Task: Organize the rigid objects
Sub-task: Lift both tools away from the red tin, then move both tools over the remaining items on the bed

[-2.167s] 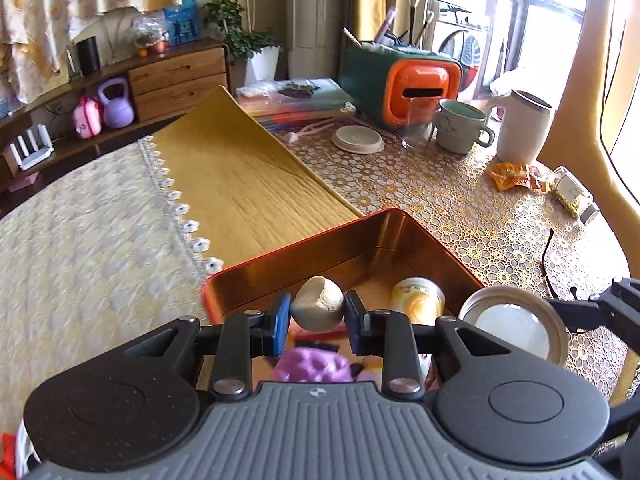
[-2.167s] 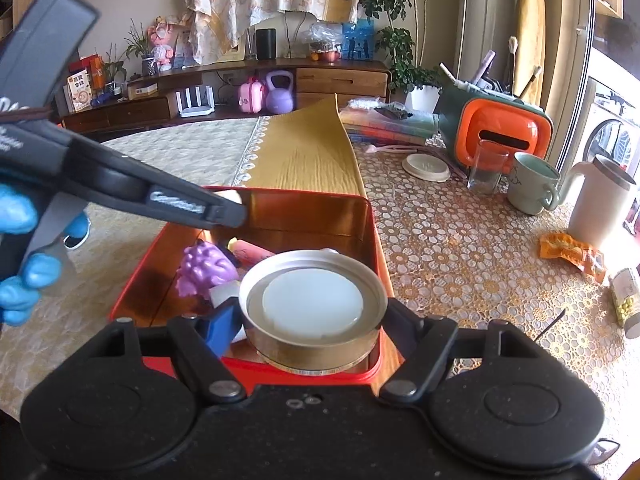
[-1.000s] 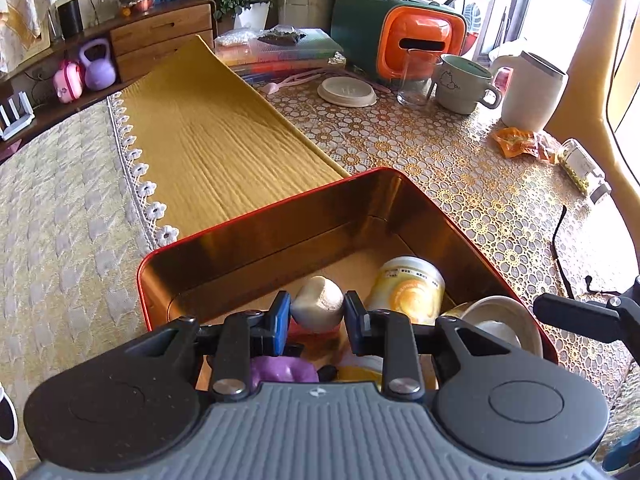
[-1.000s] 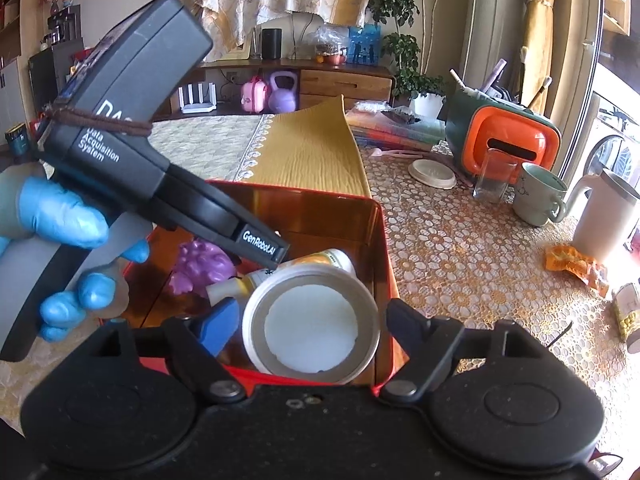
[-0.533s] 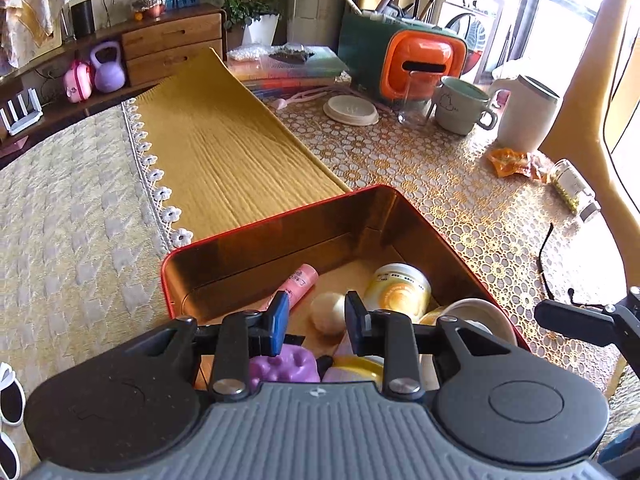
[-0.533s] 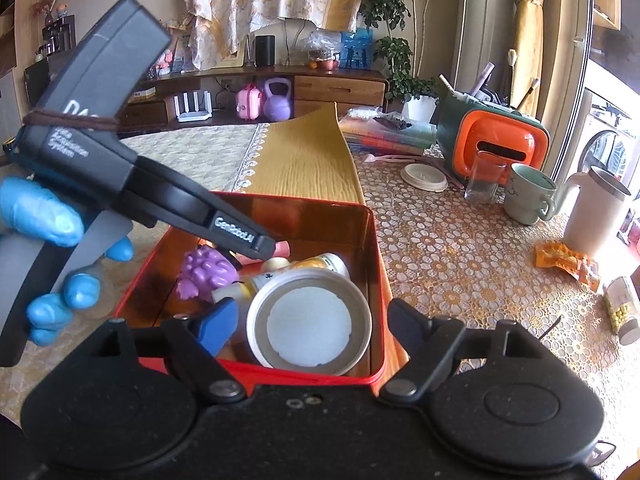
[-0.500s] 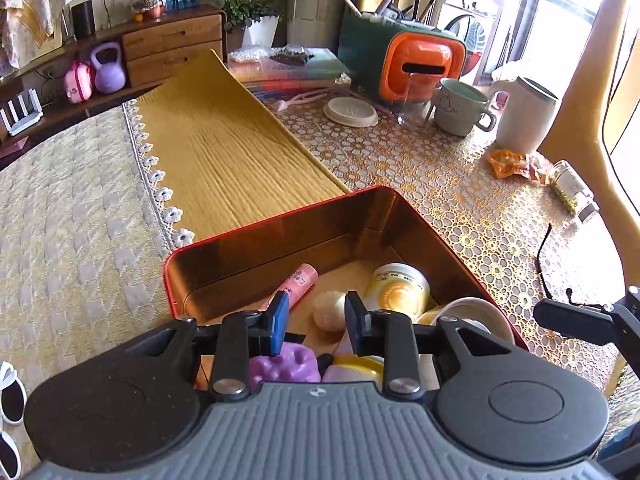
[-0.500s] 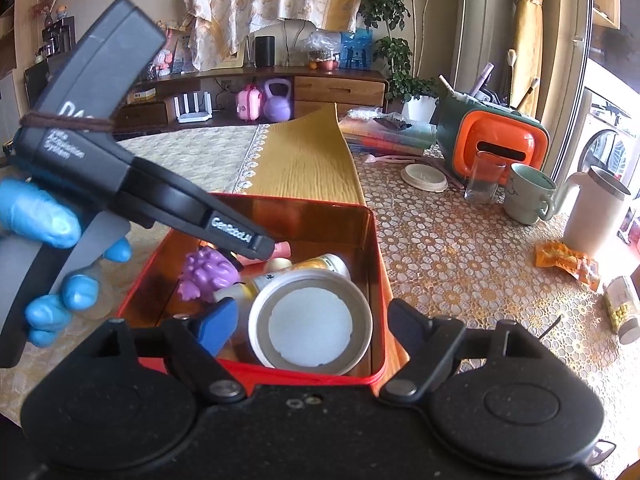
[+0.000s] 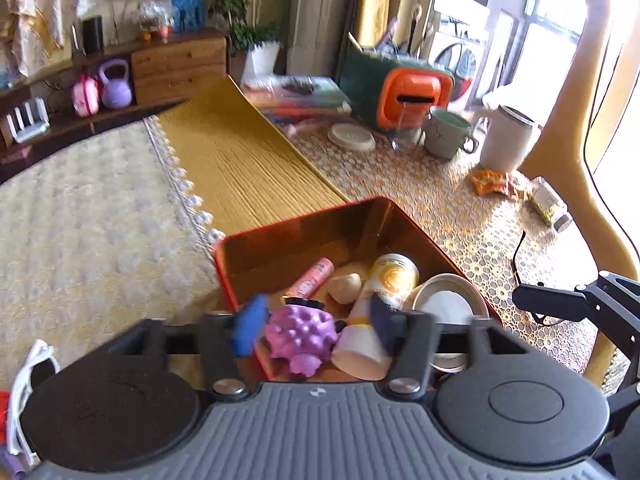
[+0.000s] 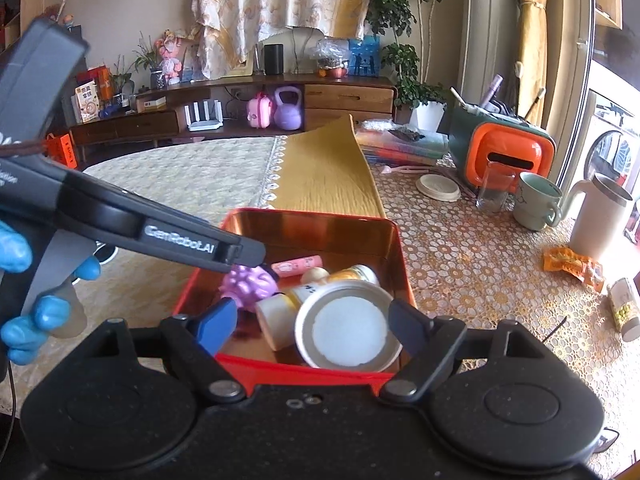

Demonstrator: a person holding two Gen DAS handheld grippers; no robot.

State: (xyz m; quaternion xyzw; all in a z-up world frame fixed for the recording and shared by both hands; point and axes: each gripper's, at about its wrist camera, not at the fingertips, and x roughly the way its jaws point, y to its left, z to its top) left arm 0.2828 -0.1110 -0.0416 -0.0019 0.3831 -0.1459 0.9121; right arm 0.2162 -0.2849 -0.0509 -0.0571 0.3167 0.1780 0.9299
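Red tin box [image 10: 394, 240] sits at the centre of both views on the patterned tablecloth [image 10: 480, 264], holding five things that I count: one purple knobbly toy [image 10: 250, 284], one pink tube [image 10: 298, 266], one pale egg-shaped piece [image 9: 346, 286], one yellow-and-white bottle [image 9: 390, 280] lying on its side, and one round metal-rimmed lid [image 10: 346, 330] leaning near the box's near right corner. My left gripper [image 9: 316, 322] is spread wide and holds nothing, its blue pads framing the purple toy from above the box's near edge. My right gripper [image 10: 310, 326] is also wide apart and empty, poised low over the near rim with the lid between its fingers [image 10: 216, 322], touching neither as far as I can tell. In the right wrist view the left tool slants in from the upper left, gripped by a blue-gloved hand [image 10: 24, 292].
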